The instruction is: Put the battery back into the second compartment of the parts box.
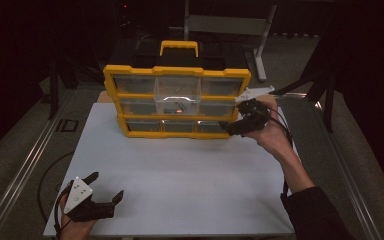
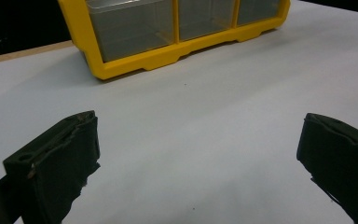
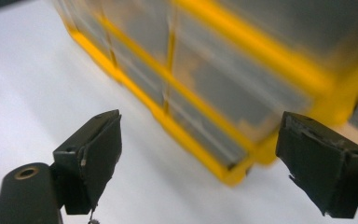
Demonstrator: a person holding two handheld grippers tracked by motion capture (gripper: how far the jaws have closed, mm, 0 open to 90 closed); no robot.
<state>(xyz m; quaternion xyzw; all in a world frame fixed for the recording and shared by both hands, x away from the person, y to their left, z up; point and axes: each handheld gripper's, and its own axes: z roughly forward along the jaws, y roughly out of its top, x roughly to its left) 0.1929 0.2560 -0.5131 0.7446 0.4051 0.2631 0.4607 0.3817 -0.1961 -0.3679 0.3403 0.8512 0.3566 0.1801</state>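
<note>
High view: a white worktop (image 1: pixel 180 175) carries a yellow organiser case (image 1: pixel 177 100) standing upright at its far edge, with a yellow carry handle (image 1: pixel 179 47) on top and three rows of clear drawers facing the person. One drawer, the middle drawer of the top row (image 1: pixel 177 90), juts forward of its neighbours; what it holds is too dim to tell.

The right gripper (image 1: pixel 232 126) is held by a hand at the case's lower right corner, its black fingers pointing left toward the bottom row. In the right gripper view, the fingers (image 3: pixel 93 154) stand wide apart with nothing between them, and the case's bottom right drawer (image 3: pixel 214 135) lies just ahead, blurred. Whether the fingers touch the case cannot be told; they look close but apart from it.

The left gripper (image 1: pixel 107 187) rests near the front left corner of the worktop, well away from the case. In the left gripper view, its fingers (image 2: pixel 60 158) are also spread wide, with bare white worktop between them and the case's bottom row across the top of the picture.

Judging by this, the work looks to be at an early or middle stage: one drawer is already drawn out, the right gripper appears to be approaching a bottom drawer, and nothing is yet grasped. Gripping and pulling that drawer seems left to do.
</note>
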